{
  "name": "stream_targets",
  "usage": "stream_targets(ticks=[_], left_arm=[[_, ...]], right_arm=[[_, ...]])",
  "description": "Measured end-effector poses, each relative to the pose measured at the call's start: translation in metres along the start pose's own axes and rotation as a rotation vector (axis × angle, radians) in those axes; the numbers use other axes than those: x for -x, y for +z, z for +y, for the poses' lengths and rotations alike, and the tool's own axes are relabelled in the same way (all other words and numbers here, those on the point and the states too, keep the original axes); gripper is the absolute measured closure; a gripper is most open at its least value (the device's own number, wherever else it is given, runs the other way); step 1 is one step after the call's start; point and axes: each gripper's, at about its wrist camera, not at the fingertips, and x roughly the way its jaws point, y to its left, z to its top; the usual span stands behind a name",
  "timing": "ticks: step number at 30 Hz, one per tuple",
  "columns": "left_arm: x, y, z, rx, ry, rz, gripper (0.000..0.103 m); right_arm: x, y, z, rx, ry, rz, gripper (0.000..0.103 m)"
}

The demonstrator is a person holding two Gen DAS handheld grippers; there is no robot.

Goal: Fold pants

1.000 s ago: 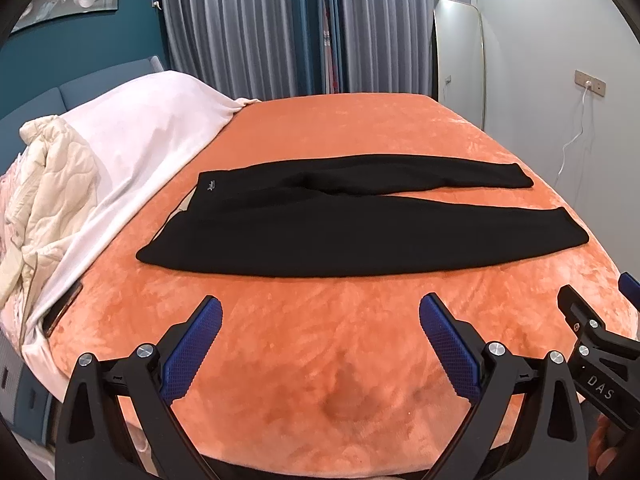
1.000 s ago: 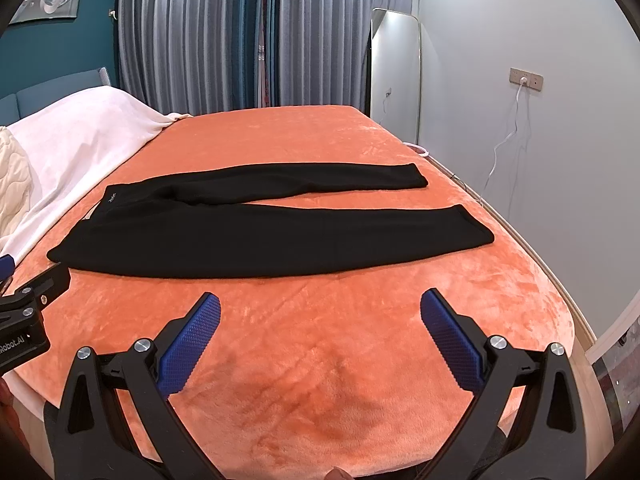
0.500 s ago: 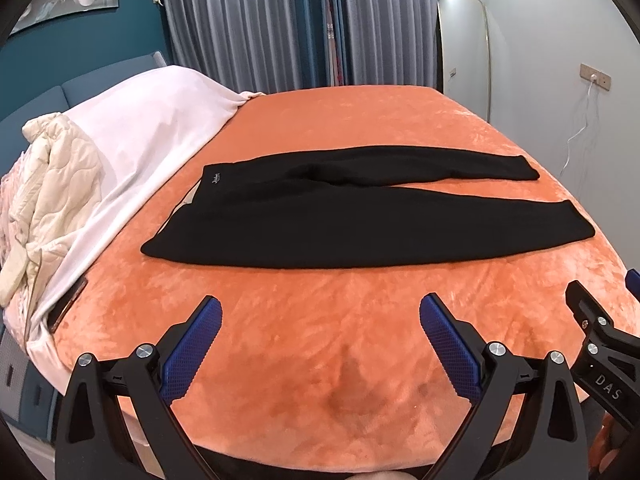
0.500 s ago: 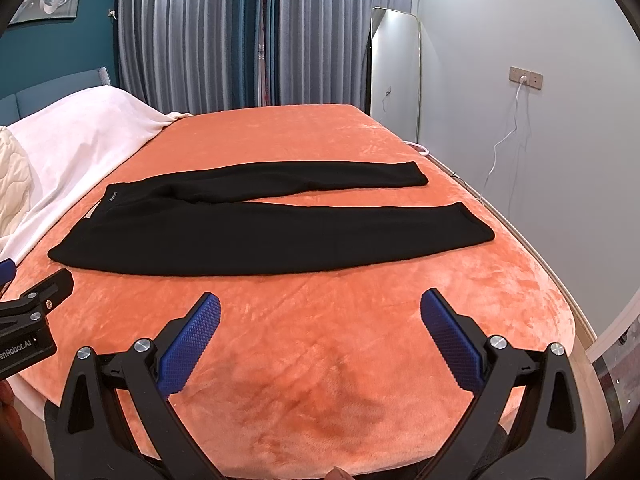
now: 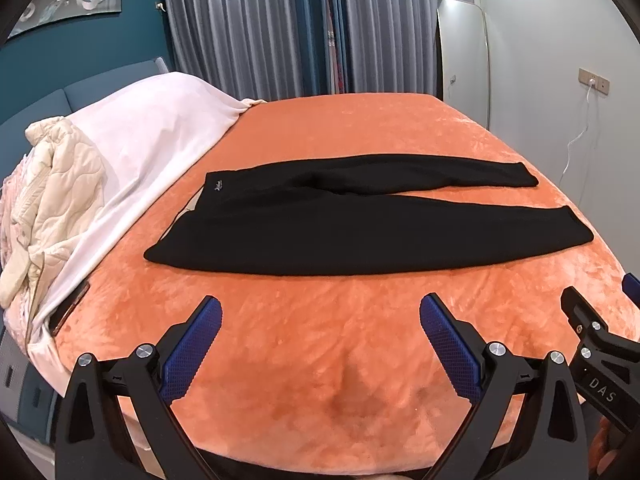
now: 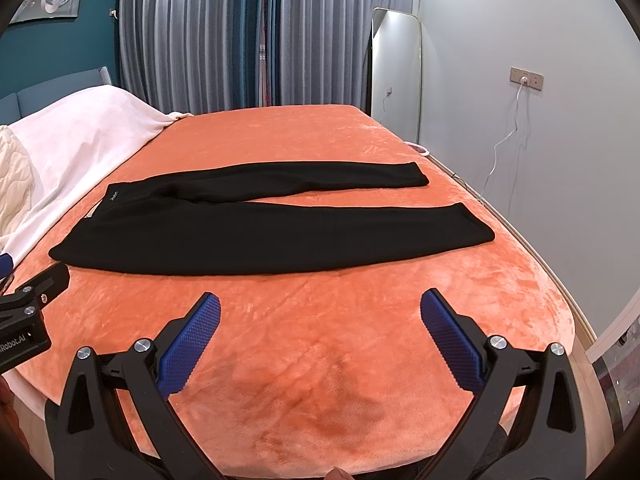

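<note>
Compared with one second ago, the left-wrist view sits slightly higher and farther back: the black knit pants [image 5: 360, 220] appear a little higher in the frame and more of the near bed edge shows at the bottom. The right-wrist view is almost unchanged. Neither tool has altered its opening.

Current state, left-wrist view: the left tool [image 5: 320, 320] occupies the lower centre of the frame, its two blue textured pads [image 5: 192, 356] spread wide with nothing between them. It hangs over the near edge of the orange plush bedspread [image 5: 320, 360], apart from the pants. Part of the right tool [image 5: 600, 344] shows at the lower right edge of this frame.

Current state, right-wrist view: the right tool [image 6: 320, 320] sits at the lower centre, pads wide apart and holding nothing. Part of the left tool [image 6: 28, 312] shows at the left edge.

The pants [image 6: 272, 224] lie flat across the middle of the bedspread [image 6: 320, 360], running side to side. The waistband is at frame left and both leg ends point to frame right. The two legs are spread in a narrow V, with the farther leg above and the nearer, broader leg below in the frame.

A white blanket [image 5: 152, 136] and a cream quilted cover [image 5: 56, 208] lie at the left of the frame. Grey pleated curtains [image 6: 240, 40] hang across the top, and a tall mirror [image 6: 396, 76] leans at the upper right.
</note>
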Motion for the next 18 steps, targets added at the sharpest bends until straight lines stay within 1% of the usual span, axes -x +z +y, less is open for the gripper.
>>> stream_targets(ticks=[6, 12, 18], left_arm=[[0.0030, 0.0005, -0.0023, -0.014, 0.007, -0.019, 0.005], [0.0038, -0.0004, -0.0017, -0.016, 0.012, -0.020, 0.005], [0.0058, -0.0007, -0.0013, -0.016, -0.009, -0.031, 0.005]], right_arm=[[0.0012, 0.0002, 0.0010, 0.001, 0.000, -0.002, 0.005], [0.0020, 0.0009, 0.0012, 0.004, 0.000, -0.002, 0.005], [0.0013, 0.0013, 0.0015, 0.000, 0.001, -0.002, 0.005]])
